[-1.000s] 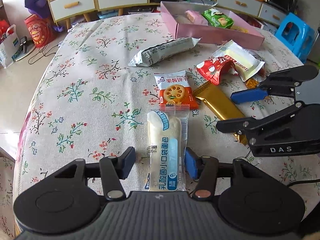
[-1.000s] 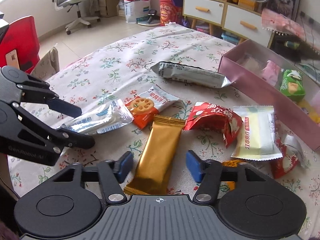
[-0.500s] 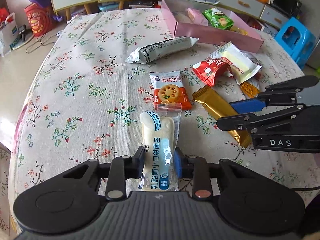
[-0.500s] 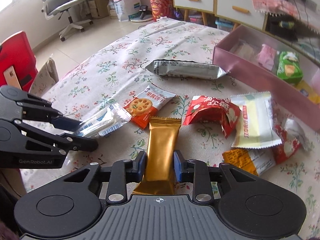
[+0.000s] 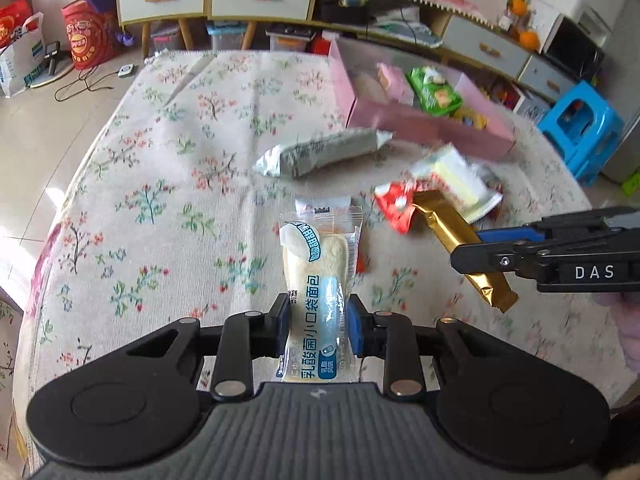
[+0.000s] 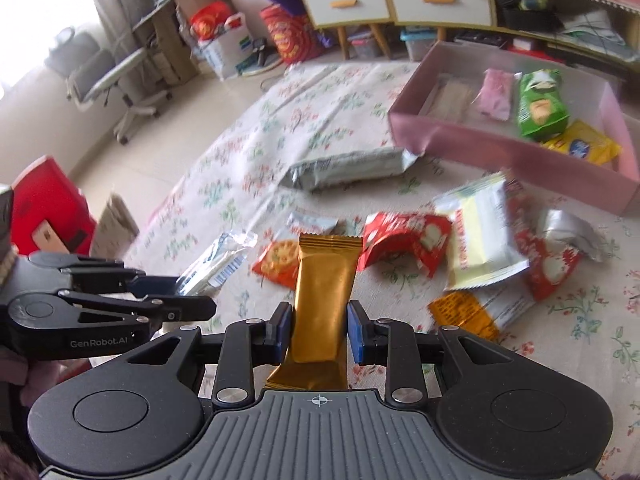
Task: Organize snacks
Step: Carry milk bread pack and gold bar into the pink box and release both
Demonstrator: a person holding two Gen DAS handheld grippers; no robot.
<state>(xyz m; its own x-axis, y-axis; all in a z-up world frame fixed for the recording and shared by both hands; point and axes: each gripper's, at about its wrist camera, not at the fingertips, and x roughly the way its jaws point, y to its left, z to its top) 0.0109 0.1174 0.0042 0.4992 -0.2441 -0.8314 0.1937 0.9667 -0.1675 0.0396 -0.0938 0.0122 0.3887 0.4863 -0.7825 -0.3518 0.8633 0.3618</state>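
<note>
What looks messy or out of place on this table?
Loose snacks: a red packet, a yellow-white packet and a silver pack lie scattered on the floral cloth beside the pink box, not inside it.

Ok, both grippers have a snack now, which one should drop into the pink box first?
Probably the right gripper: its gold bar hangs nearer the pink box. The left gripper, gripping the bread pack, sits farther back.

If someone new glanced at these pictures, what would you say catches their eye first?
Each gripper has a snack clamped in it and held above the floral tablecloth: the left gripper holds a white bread packet, the right gripper a gold bar wrapper. Beyond them, loose packets lie in front of a partly filled pink box.
</note>
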